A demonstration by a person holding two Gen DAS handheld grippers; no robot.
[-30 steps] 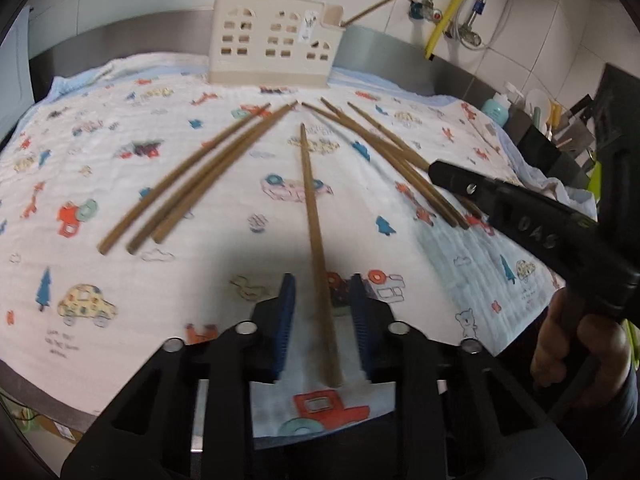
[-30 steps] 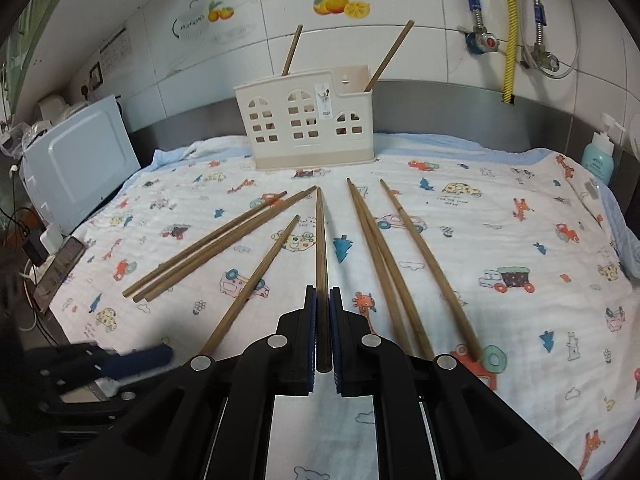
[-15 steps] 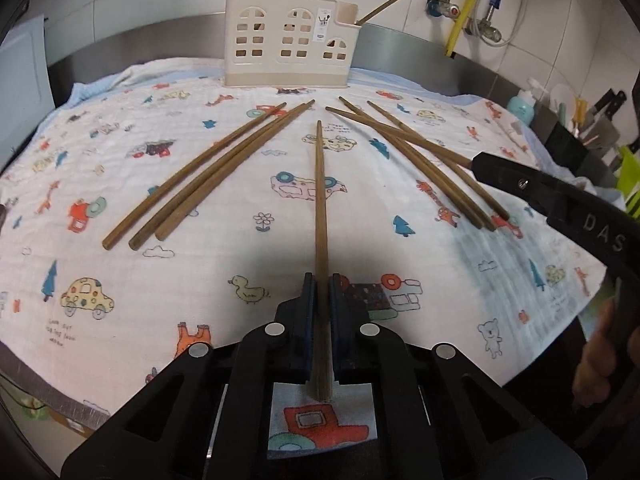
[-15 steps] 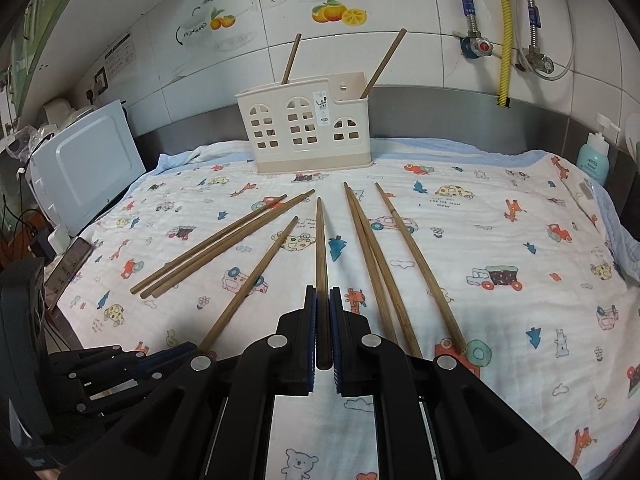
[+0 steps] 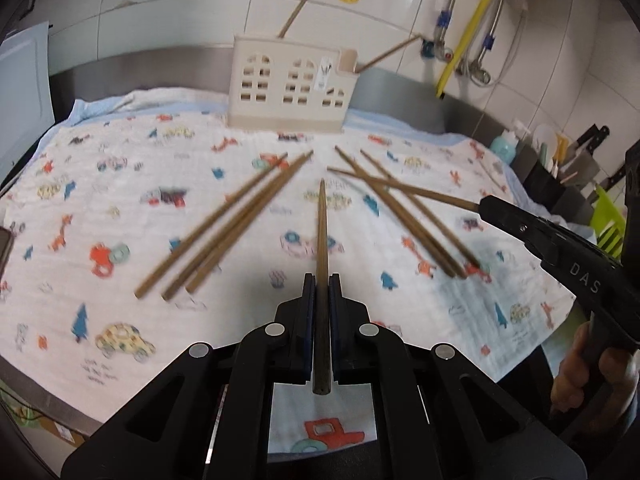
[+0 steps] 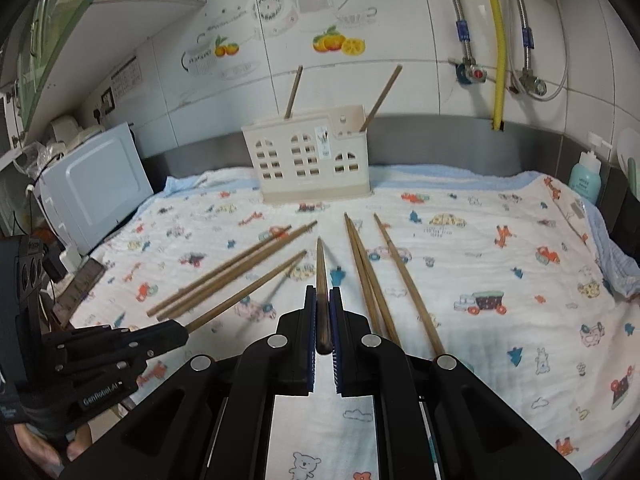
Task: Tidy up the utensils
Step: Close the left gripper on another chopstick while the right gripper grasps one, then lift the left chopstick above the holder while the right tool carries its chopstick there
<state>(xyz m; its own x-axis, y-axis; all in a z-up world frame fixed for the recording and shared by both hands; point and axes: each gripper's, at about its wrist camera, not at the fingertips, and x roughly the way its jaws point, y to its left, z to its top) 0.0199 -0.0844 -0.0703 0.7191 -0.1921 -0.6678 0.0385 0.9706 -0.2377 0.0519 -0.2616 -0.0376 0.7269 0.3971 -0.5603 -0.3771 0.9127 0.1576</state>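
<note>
Wooden chopstick [image 5: 322, 276] clamped in left gripper [image 5: 321, 300], lifted above patterned cloth [image 5: 120, 208]; cream holder [image 5: 290, 84] behind (two sticks inside). Right wrist view: right gripper [image 6: 322, 312] pinches second chopstick [image 6: 321, 280]; loose chopsticks [image 6: 384, 276] lie on cloth.

Matt brown wooden chopsticks [image 6: 404, 276] lie on a soft, quilted printed cloth [image 6: 500, 280] over the counter, before a smooth cream plastic holder [image 6: 312, 164], a brushed-metal backsplash [image 6: 440, 140] and glossy white wall tiles [image 6: 420, 20].
</note>
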